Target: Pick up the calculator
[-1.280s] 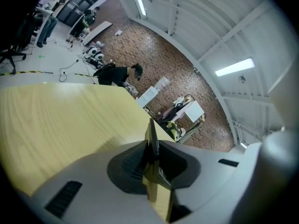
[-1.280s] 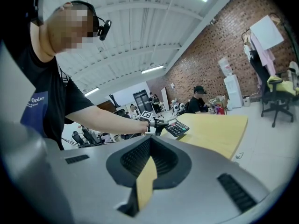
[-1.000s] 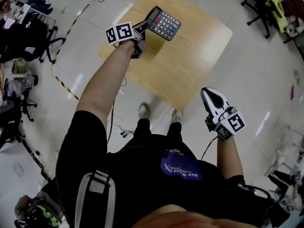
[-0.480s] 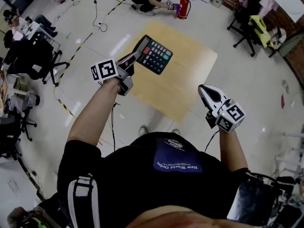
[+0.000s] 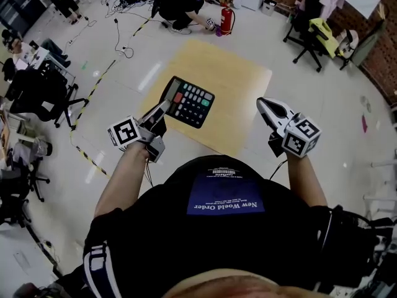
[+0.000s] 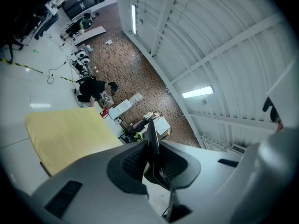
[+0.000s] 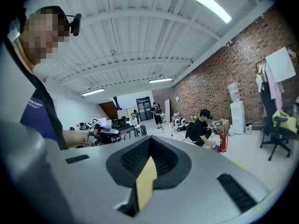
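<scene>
A dark calculator (image 5: 190, 101) with grey, red and green keys hangs in the air above the near edge of the low wooden table (image 5: 231, 73). My left gripper (image 5: 165, 108) is shut on its left edge and holds it tilted. In the left gripper view the calculator (image 6: 152, 133) shows edge-on, clamped between the pads. At the right, my right gripper (image 5: 264, 105) floats level with its jaws shut and nothing in them. The right gripper view shows the closed jaws (image 7: 148, 164), and the calculator (image 7: 122, 131) far off at the left.
A person (image 5: 180, 2) crouches beyond the table beside a red fire extinguisher (image 5: 226, 20). Office chairs stand at the far right (image 5: 313, 36) and at the left (image 5: 40, 85). Yellow-black tape (image 5: 92, 92) and cables lie on the pale floor.
Both grippers have risen. The left one has drawn the calculator back from over the table towards my body. The head view now takes in more of the room beyond the table.
</scene>
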### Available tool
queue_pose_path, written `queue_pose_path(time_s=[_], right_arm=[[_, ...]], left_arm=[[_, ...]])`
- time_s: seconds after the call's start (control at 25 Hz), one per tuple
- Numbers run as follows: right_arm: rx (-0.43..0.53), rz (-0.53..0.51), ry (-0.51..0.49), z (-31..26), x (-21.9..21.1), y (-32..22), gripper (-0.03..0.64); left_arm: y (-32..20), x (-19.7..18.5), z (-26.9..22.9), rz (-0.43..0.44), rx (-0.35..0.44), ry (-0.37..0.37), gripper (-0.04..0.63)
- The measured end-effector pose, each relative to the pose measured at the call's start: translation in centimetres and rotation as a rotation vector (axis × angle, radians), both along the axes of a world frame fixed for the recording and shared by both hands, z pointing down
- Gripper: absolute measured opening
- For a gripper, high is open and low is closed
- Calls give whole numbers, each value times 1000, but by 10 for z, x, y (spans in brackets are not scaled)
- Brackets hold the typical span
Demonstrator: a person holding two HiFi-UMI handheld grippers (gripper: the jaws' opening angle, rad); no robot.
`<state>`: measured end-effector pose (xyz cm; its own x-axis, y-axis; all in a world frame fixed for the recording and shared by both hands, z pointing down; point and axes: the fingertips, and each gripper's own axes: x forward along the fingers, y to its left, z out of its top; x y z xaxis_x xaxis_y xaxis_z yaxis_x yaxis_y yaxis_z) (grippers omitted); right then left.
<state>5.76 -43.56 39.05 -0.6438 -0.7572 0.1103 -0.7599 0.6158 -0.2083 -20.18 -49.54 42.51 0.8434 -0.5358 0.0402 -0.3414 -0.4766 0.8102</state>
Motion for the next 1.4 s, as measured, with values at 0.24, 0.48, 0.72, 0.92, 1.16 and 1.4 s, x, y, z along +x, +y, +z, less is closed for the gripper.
queue_pose_path(time_s=[0.24, 0.48, 0.72, 0.92, 1.16, 1.4], right_arm=[[1, -18, -29, 2, -11, 6, -14], [-9, -47, -52, 8, -21, 4, -15], [-21, -27, -35, 12, -17, 0, -15], [-24, -20, -41, 4, -8, -7, -15], [-27, -16, -23, 6, -9, -7, -15], [-15, -14, -11, 5, -9, -7, -15]], left_arm=[[27, 2, 3, -1, -27, 34, 64], [34, 8, 3, 6, -4, 1, 64], [43, 7, 1, -6, -44, 73, 64], [37, 10, -8, -10, -22, 50, 64], [36, 7, -10, -8, 10, 22, 64], [39, 11, -11, -7, -42, 87, 64]])
